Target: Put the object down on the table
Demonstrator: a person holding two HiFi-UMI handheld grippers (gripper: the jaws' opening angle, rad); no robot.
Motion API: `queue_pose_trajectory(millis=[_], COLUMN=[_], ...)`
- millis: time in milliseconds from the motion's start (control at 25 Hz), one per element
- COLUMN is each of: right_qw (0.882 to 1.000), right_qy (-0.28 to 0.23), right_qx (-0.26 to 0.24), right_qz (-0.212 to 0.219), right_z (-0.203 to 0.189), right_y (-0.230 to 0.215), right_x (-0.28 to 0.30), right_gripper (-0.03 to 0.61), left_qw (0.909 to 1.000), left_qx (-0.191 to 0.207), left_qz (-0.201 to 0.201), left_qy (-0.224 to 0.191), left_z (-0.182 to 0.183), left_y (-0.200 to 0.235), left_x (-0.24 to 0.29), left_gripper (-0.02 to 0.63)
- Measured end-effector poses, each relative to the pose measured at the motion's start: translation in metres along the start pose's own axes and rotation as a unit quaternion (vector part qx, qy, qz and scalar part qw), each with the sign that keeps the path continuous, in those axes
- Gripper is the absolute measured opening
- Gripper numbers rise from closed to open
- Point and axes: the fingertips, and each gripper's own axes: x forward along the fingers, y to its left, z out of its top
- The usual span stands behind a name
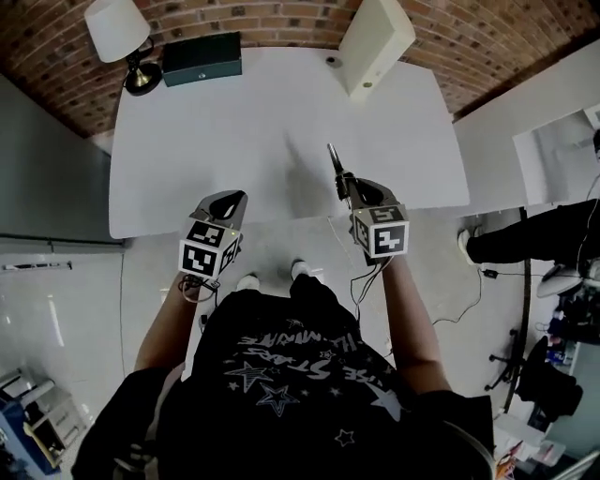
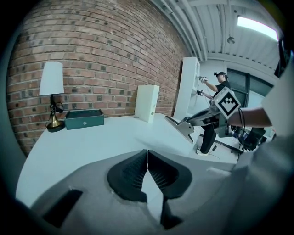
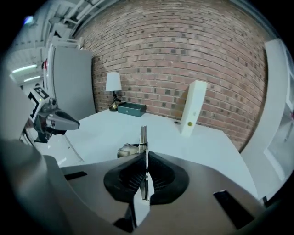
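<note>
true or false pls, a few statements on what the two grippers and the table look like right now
1. The right hand-held gripper is shut on a thin metal object. True.
2. The left hand-held gripper holds a cup. False: its jaws are together with nothing between them.
3. The lamp stands on the white table. True.
4. The green box sits at the table's near edge. False: it is at the far edge, beside the lamp.

Brick wall behind white table w/ lamp at corner — glossy floor.
</note>
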Motion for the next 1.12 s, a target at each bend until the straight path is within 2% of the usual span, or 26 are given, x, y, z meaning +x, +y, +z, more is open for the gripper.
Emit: queue_pose_trajectory(millis=[120,200,320,480,640,1000,1120], right_qw=[0.996,0.987,0.968,0.940,0.914,0.861,0.842], right_qy=[0.002,-0.001,-0.007,-0.015,-0.027,-0.038,-0.043], right_qx=[-0.090,-0.154,-0.248,-0.334,-0.396,-0.494,-0.524], right_qz=[0.026,0.039,0.047,0.069,0.088,0.116,0.119], right_z=[0.010,0.017,0.022,0.021,0.015,-0.014,-0.023], right_y=[-0.003,-0.001,0.003,0.010,0.015,0.027,0.031], right_x=[0.019,0.030,0.042,0.062,0.079,0.105,0.111], right_gripper=[0.008,0.009,0.008,0.009,0.009,0.009,0.009], left_qw=[0.9994,0.9983,0.9959,0.9925,0.9884,0.9786,0.9760], left_qx=[-0.013,-0.022,-0.038,-0.051,-0.062,-0.102,-0.105], left_qz=[0.032,0.053,0.081,0.111,0.139,0.179,0.191], left_qy=[-0.005,-0.006,-0.008,-0.007,-0.005,-0.003,0.002], left_z=[0.005,0.005,0.004,0.004,0.000,-0.012,-0.019], left_y=[-0.004,-0.004,-0.005,-0.005,-0.007,-0.018,-0.020], left_x=[0.001,0.001,0.000,0.002,0.005,0.002,0.001], left_gripper=[0.020,0.020,0.020,0.020,0.020,0.020,0.020])
